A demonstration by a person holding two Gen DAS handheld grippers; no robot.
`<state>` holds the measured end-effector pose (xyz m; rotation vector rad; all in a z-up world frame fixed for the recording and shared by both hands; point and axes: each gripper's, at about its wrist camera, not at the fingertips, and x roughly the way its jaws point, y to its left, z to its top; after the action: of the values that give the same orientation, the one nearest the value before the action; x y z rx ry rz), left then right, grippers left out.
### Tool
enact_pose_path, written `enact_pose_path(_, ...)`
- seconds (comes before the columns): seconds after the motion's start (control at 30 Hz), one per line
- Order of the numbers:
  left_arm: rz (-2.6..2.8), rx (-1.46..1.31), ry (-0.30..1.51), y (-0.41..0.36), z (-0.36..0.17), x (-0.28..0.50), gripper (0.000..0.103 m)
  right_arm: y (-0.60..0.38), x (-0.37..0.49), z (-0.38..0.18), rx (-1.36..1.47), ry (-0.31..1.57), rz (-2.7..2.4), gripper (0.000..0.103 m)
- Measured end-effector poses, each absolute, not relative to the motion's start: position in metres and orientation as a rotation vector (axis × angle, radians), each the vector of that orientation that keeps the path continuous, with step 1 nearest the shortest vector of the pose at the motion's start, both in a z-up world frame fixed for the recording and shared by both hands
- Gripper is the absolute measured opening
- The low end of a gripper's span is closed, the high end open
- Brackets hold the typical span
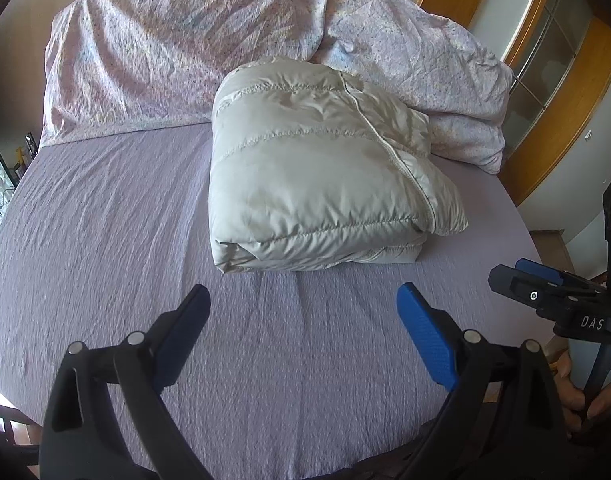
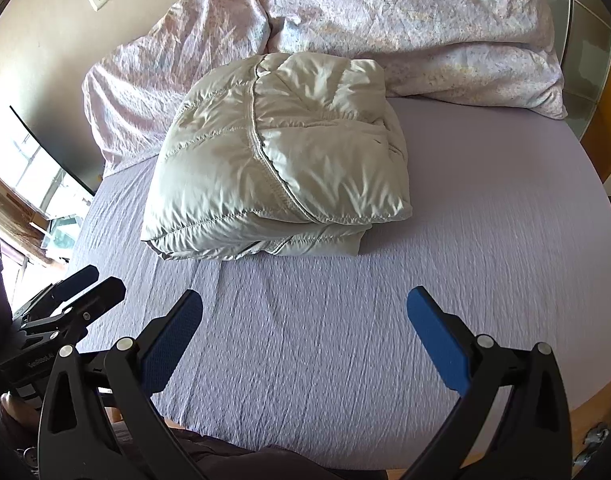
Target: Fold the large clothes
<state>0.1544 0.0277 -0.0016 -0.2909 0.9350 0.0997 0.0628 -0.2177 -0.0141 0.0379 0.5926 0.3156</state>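
Left gripper (image 1: 301, 300): jaws spread wide, nothing between them, hovering over bare lilac bedsheet (image 1: 105, 240) near the bed's front edge. Right gripper (image 2: 303, 304): likewise released and empty, held beside the left, both aimed toward the head of the bed.

Straight ahead of both, apart from the fingertips with a strip of sheet between: one pale puffer jacket (image 1: 313, 168), already a compact, several-layered bundle resting in the middle of the mattress. Long axis roughly front to back, a piped seam running diagonally across the top. Folded edge facing the grippers; loose layers stacked at the right front corner. Neither gripper clearly nearer; bundle slightly right of centre for the left, slightly left for the right, so lying between them.

Behind the bundle, touching its far side: one rumpled floral duvet (image 1: 165, 48), heaped against the wall.

Count: two grippers, one jacket, one duvet. Folding probably complete or nearly so.
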Motion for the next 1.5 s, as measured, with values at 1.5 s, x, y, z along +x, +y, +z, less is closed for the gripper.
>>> enact_pose_path(1.5,0.113,-0.297,0.947,0.0331,-0.0050,0.1621,0.094,-0.2095,0.0720,-0.0145,0.036,0.600,0.322,0.102)
